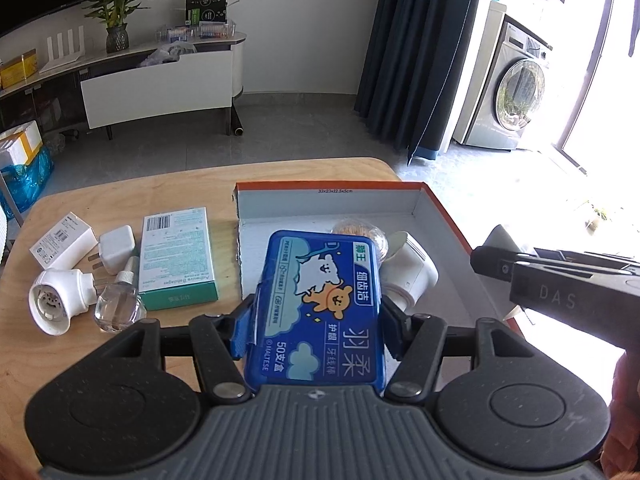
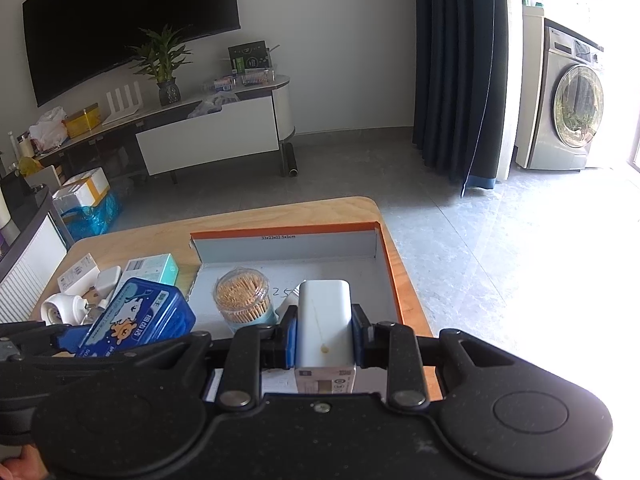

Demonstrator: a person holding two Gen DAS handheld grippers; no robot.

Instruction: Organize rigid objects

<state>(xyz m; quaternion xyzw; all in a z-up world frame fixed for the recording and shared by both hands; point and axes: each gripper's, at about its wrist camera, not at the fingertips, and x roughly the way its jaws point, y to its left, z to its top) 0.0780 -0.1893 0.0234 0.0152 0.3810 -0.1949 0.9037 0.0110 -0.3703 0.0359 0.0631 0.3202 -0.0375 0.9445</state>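
My left gripper (image 1: 316,320) is shut on a blue floss-pick box (image 1: 320,304) and holds it above the left edge of the orange-rimmed cardboard box (image 1: 332,204); the blue box also shows in the right wrist view (image 2: 136,318). My right gripper (image 2: 325,332) is shut on a white charger block (image 2: 325,320) above the cardboard box (image 2: 288,246). A clear jar of toothpicks (image 2: 242,296) stands inside the box. A white plug-in device (image 1: 408,270) lies in the box behind the blue box.
On the wooden table (image 1: 120,196) left of the box lie a green bandage box (image 1: 178,258), a white carton (image 1: 64,246), a white plug adapter (image 1: 116,248), a white plug-in unit (image 1: 58,300) and a small glass bottle (image 1: 118,304).
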